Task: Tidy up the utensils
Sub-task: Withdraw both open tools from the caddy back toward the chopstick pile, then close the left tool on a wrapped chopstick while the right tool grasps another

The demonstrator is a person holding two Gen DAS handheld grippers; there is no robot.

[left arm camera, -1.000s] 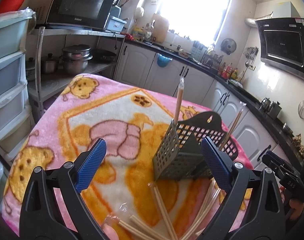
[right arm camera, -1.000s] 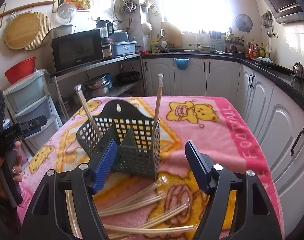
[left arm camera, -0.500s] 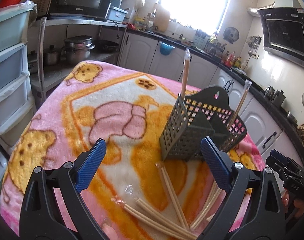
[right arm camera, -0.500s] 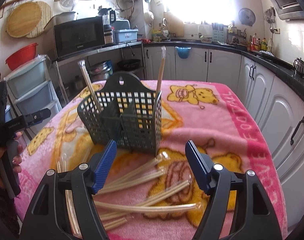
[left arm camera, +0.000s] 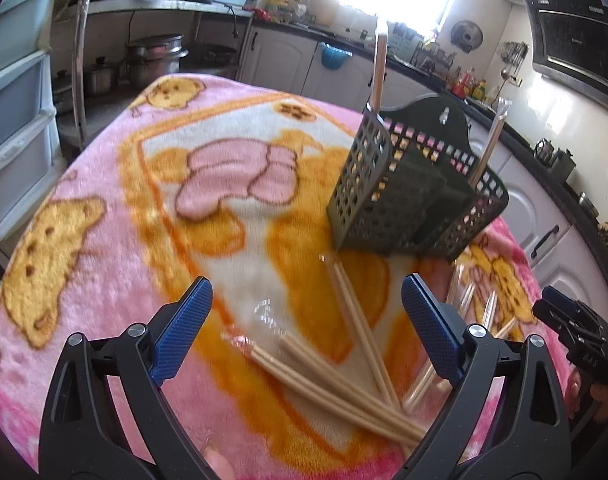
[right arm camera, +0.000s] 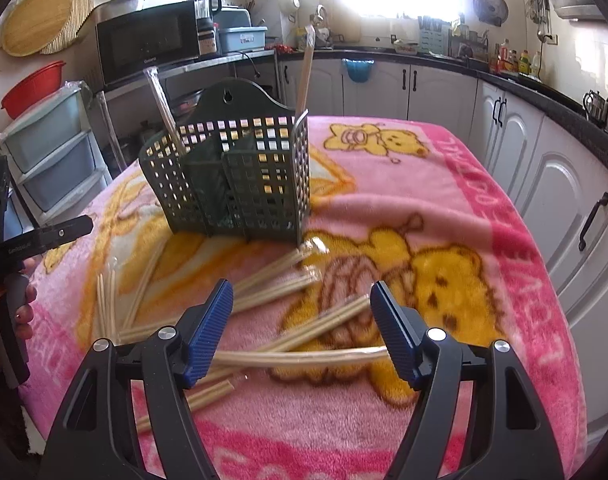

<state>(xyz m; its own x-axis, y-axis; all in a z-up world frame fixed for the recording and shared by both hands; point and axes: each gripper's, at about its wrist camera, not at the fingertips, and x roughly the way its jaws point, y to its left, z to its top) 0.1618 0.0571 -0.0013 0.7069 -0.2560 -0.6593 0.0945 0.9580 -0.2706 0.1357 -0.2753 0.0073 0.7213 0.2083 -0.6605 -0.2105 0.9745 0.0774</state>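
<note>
Left gripper (left arm camera: pixel 305 322): we hold it with jaws wide, nothing between the blue pads, angled down over the loose chopsticks.
Right gripper (right arm camera: pixel 300 322): we hold it with jaws wide too, empty, pointing down at the pile from the other side.
Under the left tool: one wrapped pair of chopsticks (left arm camera: pixel 359 320) runs from near the basket foot toward us; another pair (left arm camera: pixel 323 384) crosses it low in the left wrist view.
Under the right tool: several wrapped pairs fan across the blanket; one long pair (right arm camera: pixel 304 358) lies crosswise just beyond the fingertips, another (right arm camera: pixel 323 326) slants between the pads.
Basket (right arm camera: pixel 232 176): dark green mesh caddy with inner dividers, standing upright on the blanket beyond the pile; it is apart from both tools.
Already stowed: two wrapped pairs stand in the basket, one at the near corner (right arm camera: pixel 305 74), one leaning at the far side (right arm camera: pixel 162 110).
Blanket (right arm camera: pixel 463 184): pink plush with bear print, soft and giving under anything pressed down.
Handling, our judgement: the chopsticks look light, stiff and thin; the clear wrap looks slick, so pads may slide.
Where to grip, our judgement: near the middle of one pair, across its length, clear of any crossing.
Risk, our judgement: pinching two overlapped pairs at once, or snagging the plush.
</note>
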